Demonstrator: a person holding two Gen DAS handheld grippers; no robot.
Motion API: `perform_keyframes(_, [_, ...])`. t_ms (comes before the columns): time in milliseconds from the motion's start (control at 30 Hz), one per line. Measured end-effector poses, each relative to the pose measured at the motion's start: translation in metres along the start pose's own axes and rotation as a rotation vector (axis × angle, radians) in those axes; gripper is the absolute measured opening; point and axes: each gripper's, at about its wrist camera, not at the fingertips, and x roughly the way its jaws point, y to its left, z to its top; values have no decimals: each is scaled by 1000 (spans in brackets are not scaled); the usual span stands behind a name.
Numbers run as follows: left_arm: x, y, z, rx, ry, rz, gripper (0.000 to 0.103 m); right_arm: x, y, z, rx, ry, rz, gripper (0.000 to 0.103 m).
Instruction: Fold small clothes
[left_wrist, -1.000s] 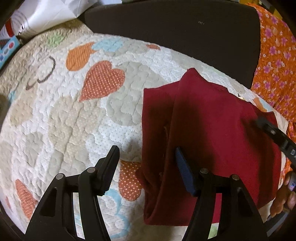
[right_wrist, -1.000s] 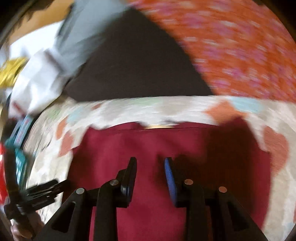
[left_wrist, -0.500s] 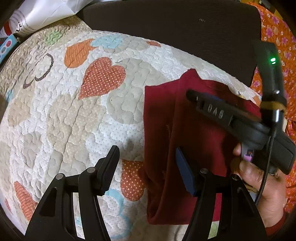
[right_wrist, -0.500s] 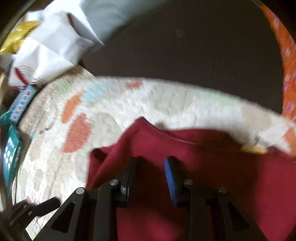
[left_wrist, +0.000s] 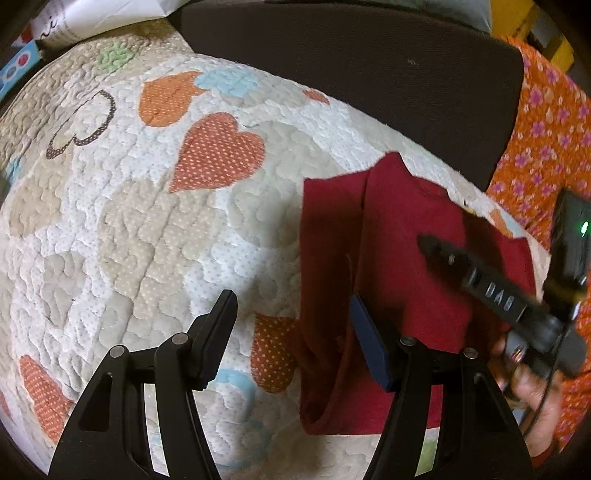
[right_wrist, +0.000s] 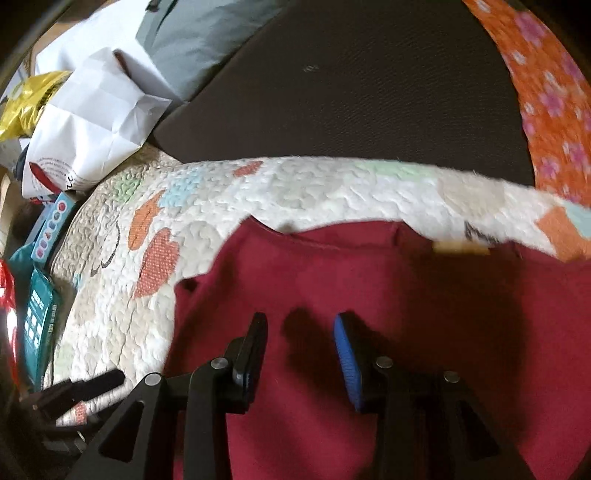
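Nearest, the left claw (left_wrist: 293, 338) hangs wide open and empty over the heart-patterned quilt (left_wrist: 147, 229), its blue pad above the left edge of the dark red garment (left_wrist: 406, 258). The right claw (right_wrist: 300, 354) is opening with nothing between its pads, over the same garment, which lies partly folded on the quilt. The cloth looks soft, light and limp; a folded edge or corner seems the best hold. Its near hem is cut off, and layers underneath are hidden. Beyond lie a dark cushion (right_wrist: 351, 92) and an orange floral cloth (right_wrist: 546, 110).
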Motion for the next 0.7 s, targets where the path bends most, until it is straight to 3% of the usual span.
perform_keyframes(300, [9,3,-1,-23,60,-33,64,-30,10,-16,-7,-43,37,39])
perform_keyframes(467, [15,8,-1,-30,82,-32,64,-10,-2,-25,23,28,4,43])
perform_keyframes(700, [23,27,-3,-103,126,-189,64,-14,-18,-23,144,40,100,44])
